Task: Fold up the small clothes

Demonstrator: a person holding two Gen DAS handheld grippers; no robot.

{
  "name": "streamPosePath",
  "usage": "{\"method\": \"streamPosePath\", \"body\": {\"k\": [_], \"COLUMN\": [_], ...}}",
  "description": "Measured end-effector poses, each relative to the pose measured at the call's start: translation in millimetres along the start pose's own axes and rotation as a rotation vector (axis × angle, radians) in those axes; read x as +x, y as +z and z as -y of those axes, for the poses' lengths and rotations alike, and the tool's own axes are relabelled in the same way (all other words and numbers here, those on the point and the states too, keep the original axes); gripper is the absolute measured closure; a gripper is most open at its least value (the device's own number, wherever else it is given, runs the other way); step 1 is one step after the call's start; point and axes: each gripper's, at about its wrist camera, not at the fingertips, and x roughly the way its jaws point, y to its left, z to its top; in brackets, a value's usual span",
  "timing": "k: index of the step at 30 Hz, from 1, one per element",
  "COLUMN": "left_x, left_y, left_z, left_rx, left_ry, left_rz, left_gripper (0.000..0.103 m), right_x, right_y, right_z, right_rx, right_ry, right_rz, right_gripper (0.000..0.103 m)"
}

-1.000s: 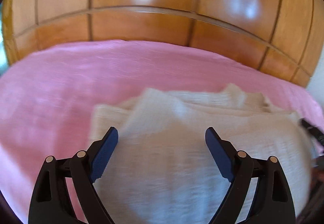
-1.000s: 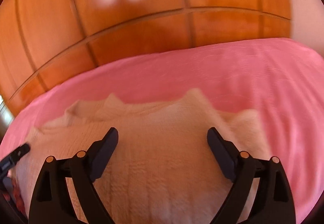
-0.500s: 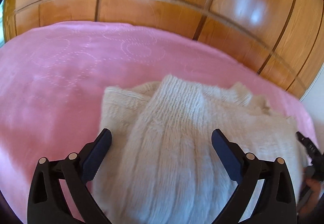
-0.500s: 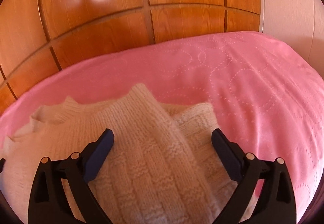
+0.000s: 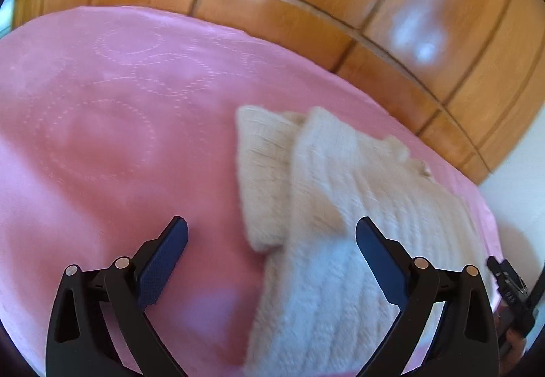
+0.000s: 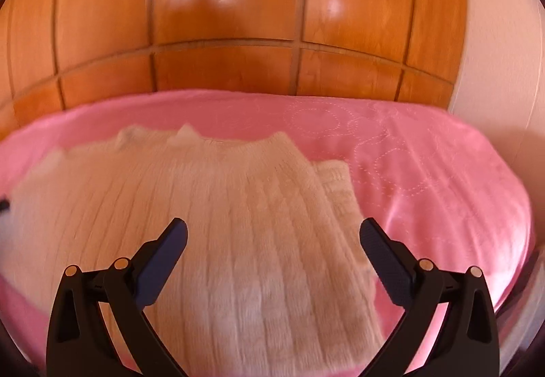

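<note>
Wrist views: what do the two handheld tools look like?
Both match: the left tool and right tool have glossy black forked plastic arms with cut-out slots, round silver pivot pins, and dark blue textured pads on the inner faces. No cables or sleeves show.

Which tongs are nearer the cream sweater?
Right. The right tongs hang open directly over the cream sweater; the left tongs straddle its edge, mostly over the pink bedspread.

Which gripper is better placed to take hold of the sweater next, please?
Probably right: the right gripper has the sweater between its open fingers, while the left gripper sits mostly over the pink cover.
</note>
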Motion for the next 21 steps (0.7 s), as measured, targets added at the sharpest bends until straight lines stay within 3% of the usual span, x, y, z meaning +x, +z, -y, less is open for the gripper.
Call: {"method": "streamPosePath", "body": {"k": [4, 6, 9, 13, 15, 21], "left_x": [-1, 1, 12, 22, 26, 31], "left_y": [-4, -5, -6, -3, -1, 0], "left_z": [15, 22, 26, 23, 24, 23], "left_rx": [0.05, 0.067, 0.065, 0.023, 0.017, -0.024], "left_ry": [-0.091, -0.121, -0.108, -0.099, -0.098, -0.121], "left_rz": [-0.033, -0.051, -0.079, -0.077, -0.079, -0.067], "left_gripper": [0.005, 0.005, 0.009, 0.017, 0.019, 0.019], "right_x": [-16, -20, -21, 8, 7, 8], "right_y": [-20, -28, -33, -47, -57, -62], "right_z": [-8, -7, -15, -33, -29, -25], "right_rx": [-0.05, -0.033, -0.042, -0.161, -0.102, -0.077], "right_ry": [-0.013, 0.022, 0.069, -0.009, 0.008, 0.014], "right_rz": [0.003, 0.0, -0.002, -0.126, -0.067, -0.057], "right_gripper": [0.002, 0.002, 0.002, 0.002, 0.002, 0.002]}}
